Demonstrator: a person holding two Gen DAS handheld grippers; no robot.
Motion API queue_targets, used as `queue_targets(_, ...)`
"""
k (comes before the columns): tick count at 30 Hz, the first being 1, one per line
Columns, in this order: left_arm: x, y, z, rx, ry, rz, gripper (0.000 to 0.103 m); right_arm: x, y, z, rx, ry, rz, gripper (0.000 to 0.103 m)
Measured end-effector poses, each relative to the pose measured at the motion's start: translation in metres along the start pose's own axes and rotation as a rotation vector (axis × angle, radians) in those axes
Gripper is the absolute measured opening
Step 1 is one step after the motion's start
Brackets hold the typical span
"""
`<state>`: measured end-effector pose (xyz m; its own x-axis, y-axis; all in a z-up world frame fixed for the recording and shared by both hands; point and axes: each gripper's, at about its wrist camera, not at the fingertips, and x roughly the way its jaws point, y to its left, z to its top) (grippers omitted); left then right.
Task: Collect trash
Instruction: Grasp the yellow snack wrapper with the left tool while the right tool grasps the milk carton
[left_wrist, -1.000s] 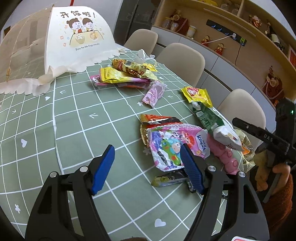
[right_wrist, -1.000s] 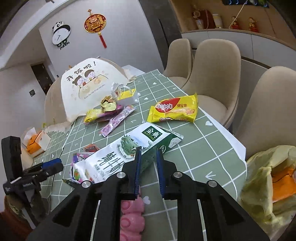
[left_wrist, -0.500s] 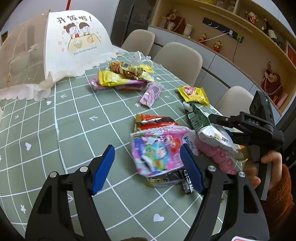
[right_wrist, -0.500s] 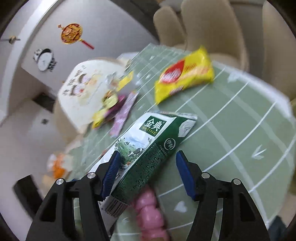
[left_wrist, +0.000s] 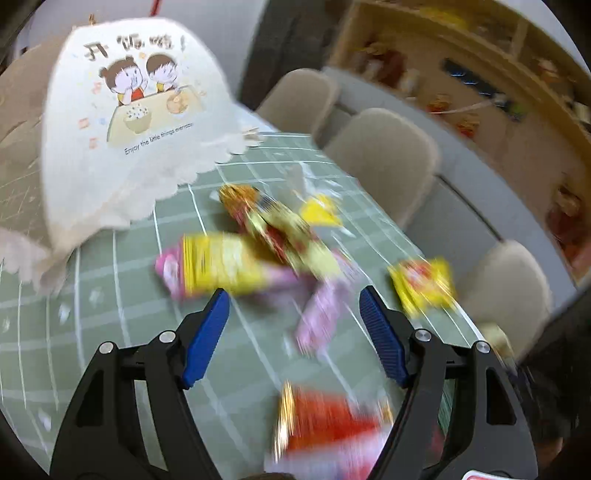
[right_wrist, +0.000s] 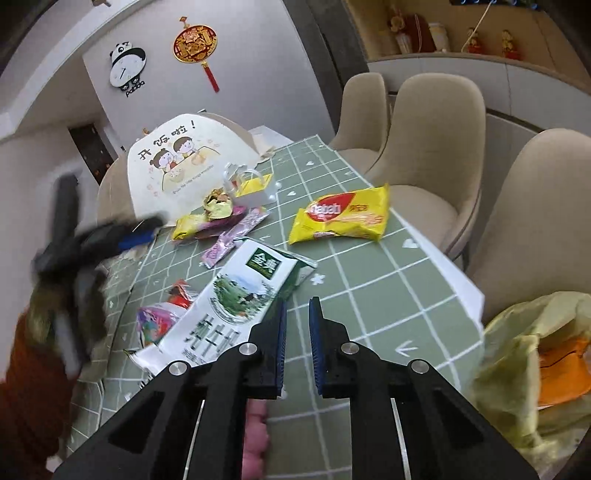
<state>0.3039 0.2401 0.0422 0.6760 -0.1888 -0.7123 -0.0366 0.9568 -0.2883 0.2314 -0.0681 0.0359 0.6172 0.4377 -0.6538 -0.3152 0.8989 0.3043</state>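
Note:
Snack wrappers lie on the green checked tablecloth (right_wrist: 388, 295). In the right wrist view a green and white milk carton (right_wrist: 236, 299) lies flat just left of my right gripper (right_wrist: 296, 332), whose jaws are nearly closed with a small gap and nothing between them. A yellow wafer pack (right_wrist: 341, 216), a purple wrapper (right_wrist: 232, 238) and a colourful bag (right_wrist: 155, 321) lie beyond. My left gripper (left_wrist: 293, 336) is open and empty above a purple wrapper (left_wrist: 325, 314), a yellow pack (left_wrist: 218, 264) and a red pack (left_wrist: 328, 421); this view is blurred.
A white mesh food cover (right_wrist: 181, 162) stands at the far end of the table. Beige chairs (right_wrist: 436, 125) line the right side. A yellowish trash bag (right_wrist: 532, 365) hangs off the table's right edge. A pink object (right_wrist: 255, 432) lies under my right gripper.
My right gripper has closed from wide open to nearly shut beside the carton. My left gripper has swung quickly up and away toward the far wrappers, still open.

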Motion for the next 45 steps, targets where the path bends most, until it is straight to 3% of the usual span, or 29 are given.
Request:
queue_targets(1,0.015,0.003,0.01,-0.031,0.014,0.026,0.069,-0.004,-0.004,-0.001,-0.005,-0.006,-0.011,0.039)
queue_targets(2,0.031,0.006,0.019,-0.065,0.033,0.047,0.069,-0.009,-0.007,-0.002,-0.008,-0.017,-0.014,0.047)
queue_targets(5,0.07,0.014,0.036,-0.139,0.093,0.1,0.065,-0.023,-0.015,-0.006,-0.033,-0.04,-0.025,0.051)
queue_targets(8,0.078,0.015,0.04,-0.142,0.098,0.115,0.039,-0.026,-0.018,-0.01,-0.094,0.01,-0.07,0.052)
queue_targets(10,0.071,0.013,0.033,-0.126,0.094,0.096,0.024,-0.023,-0.016,-0.011,-0.142,0.033,-0.1,0.052)
queue_targets(15,0.027,0.002,-0.009,-0.03,0.108,0.001,0.013,-0.015,0.002,0.0,-0.141,0.023,-0.068,0.052)
queue_targets(19,-0.014,-0.012,-0.05,0.057,0.131,-0.096,0.013,-0.005,0.03,0.012,-0.129,0.023,-0.032,0.052)
queue_targets(23,-0.03,-0.02,-0.079,0.119,0.146,-0.133,0.013,0.02,0.055,0.026,-0.085,0.07,0.028,0.052)
queue_targets(27,-0.037,-0.013,-0.091,0.12,0.129,-0.12,0.013,0.06,0.061,0.038,-0.07,0.188,-0.061,0.052)
queue_targets(29,-0.041,-0.01,-0.091,0.113,0.131,-0.13,0.019,0.073,0.058,0.037,-0.073,0.252,-0.108,0.052)
queue_targets(31,-0.048,-0.007,-0.088,0.107,0.107,-0.155,0.034,0.075,0.052,0.033,-0.05,0.284,-0.074,0.052)
queue_targets(33,-0.056,-0.008,-0.086,0.117,0.074,-0.169,0.04,0.07,0.045,0.028,-0.018,0.292,-0.04,0.052)
queue_targets(39,-0.057,-0.02,-0.088,0.151,0.056,-0.184,0.048,0.043,0.032,0.013,-0.052,0.225,0.02,0.047)
queue_targets(45,-0.034,-0.034,-0.074,0.144,0.059,-0.129,0.049,0.001,0.024,0.007,-0.123,0.107,-0.007,0.046)
